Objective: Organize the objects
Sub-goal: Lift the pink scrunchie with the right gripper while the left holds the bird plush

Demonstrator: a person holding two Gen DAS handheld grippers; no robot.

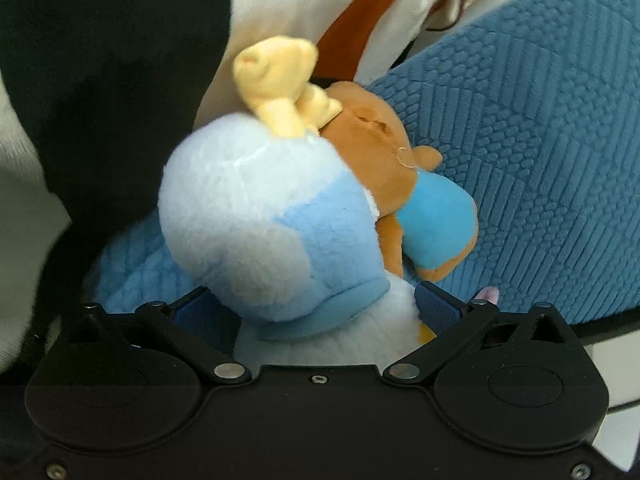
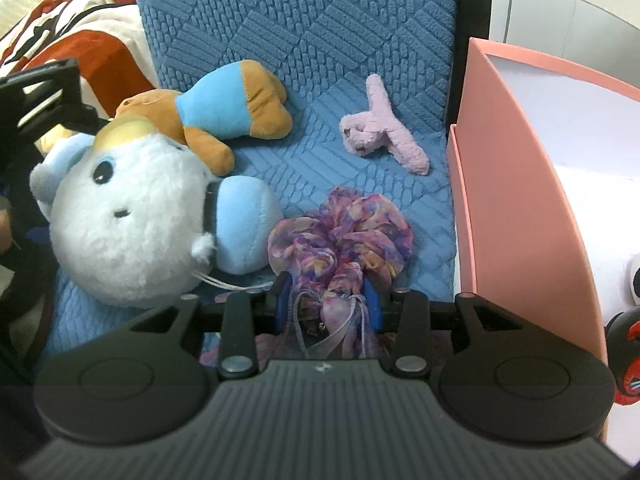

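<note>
My left gripper [image 1: 316,312] is shut on a white and light-blue plush toy [image 1: 256,216] with a yellow bow; the toy also shows in the right wrist view [image 2: 128,216], with the left gripper's black frame behind it at the left edge. A brown plush in a blue shirt [image 2: 224,112] lies beside it on the blue textured cushion [image 2: 304,32]. My right gripper [image 2: 328,304] is shut on a purple floral scrunchie [image 2: 344,236]. A small pink plush piece [image 2: 384,136] lies further back on the cushion.
A pink open box [image 2: 520,208] stands right of the cushion. A red and black toy [image 2: 628,364] sits at the far right edge. A white, orange and black blanket [image 2: 80,40] lies at the left behind the cushion.
</note>
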